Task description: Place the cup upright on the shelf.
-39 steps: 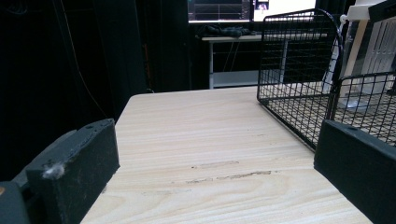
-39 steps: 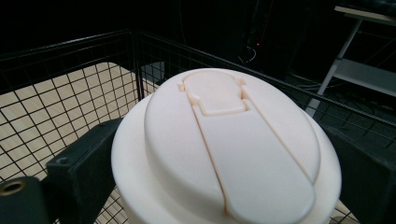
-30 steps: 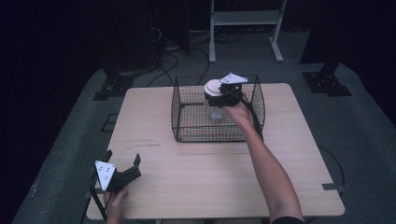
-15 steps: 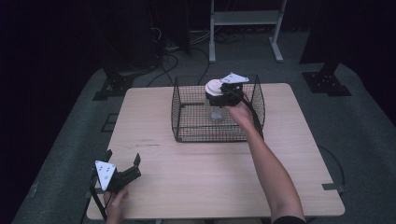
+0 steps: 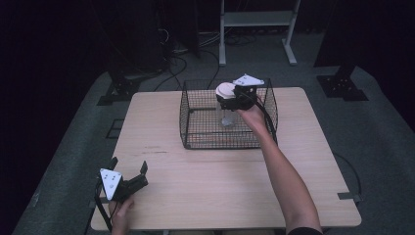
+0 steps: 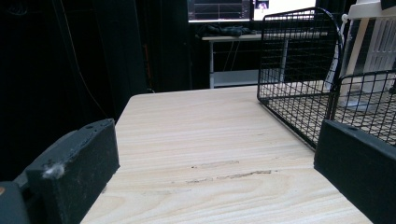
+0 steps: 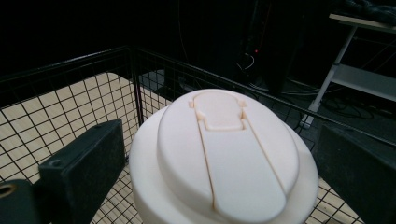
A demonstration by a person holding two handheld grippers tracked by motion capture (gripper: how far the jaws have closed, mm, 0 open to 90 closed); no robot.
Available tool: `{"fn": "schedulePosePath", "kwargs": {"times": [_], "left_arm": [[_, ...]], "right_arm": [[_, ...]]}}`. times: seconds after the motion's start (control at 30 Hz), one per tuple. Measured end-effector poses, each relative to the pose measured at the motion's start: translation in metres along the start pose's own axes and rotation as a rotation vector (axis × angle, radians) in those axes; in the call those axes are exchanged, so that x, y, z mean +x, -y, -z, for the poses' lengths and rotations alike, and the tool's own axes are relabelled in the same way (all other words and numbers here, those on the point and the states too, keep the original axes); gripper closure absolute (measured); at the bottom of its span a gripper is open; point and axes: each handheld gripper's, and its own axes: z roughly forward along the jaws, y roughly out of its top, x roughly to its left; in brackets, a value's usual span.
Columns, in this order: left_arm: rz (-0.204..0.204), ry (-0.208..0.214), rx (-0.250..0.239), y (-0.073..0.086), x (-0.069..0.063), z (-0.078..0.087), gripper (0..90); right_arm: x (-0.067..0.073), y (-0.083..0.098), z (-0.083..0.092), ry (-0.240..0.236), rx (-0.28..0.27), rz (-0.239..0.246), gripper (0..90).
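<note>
From the high view I count one wooden table [image 5: 220, 196], one black wire basket [image 5: 195, 139] on its far half, and one clear jar [image 5: 226, 113] with one white lid [image 5: 225, 89], standing inside the basket toward its far right part. My right gripper [image 5: 234, 100] is up at the jar's top, and my right forearm stretches across the table to it. My left gripper [image 5: 128, 177] rests at the near left corner of the table, well apart from the basket, with its two jaws spread and nothing between them.

In the left gripper view, my two black jaws stand wide apart at the bottom corners, with bare table [image 6: 210, 140] between them. The one basket [image 6: 299, 70] sits ahead to the right, and through its wires I make out the clear jar [image 6: 359, 88] with its white lid at the upper right edge.

In the right gripper view, the one white lid [image 7: 224, 154] sits between my two jaws, with a single flip tab running down its middle. The left jaw is just beside the lid's rim; the right jaw stands off a little to the side. I cannot tell whether the jaws are pinching the jar or only framing it. The basket's wire wall [image 7: 93, 88] runs behind the lid, with the table showing through the mesh.
</note>
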Motion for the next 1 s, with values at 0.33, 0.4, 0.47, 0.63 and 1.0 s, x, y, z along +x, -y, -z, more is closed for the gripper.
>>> {"fn": "schedulePosePath", "kwargs": {"times": [0.33,0.4,0.47,0.63,1.0], "left_arm": [[-0.002,-0.002,0.001,0.000,0.000,0.000,0.0],[-0.001,-0.003,0.002,0.000,0.000,0.000,0.0],[-0.001,-0.003,0.002,0.000,0.000,0.000,0.0],[-0.002,-0.004,0.002,0.000,-0.001,0.000,0.0],[-0.006,-0.002,0.002,0.000,-0.001,0.000,0.0]], "right_arm": [[0.001,-0.008,0.016,-0.005,-0.028,0.012,2.1],[0.002,-0.009,0.021,0.006,-0.034,0.028,2.1],[0.002,-0.010,0.026,0.005,-0.037,0.028,2.1],[0.002,-0.011,0.038,0.004,-0.051,0.034,2.1],[0.000,-0.011,0.059,-0.004,-0.080,0.038,2.1]]}}
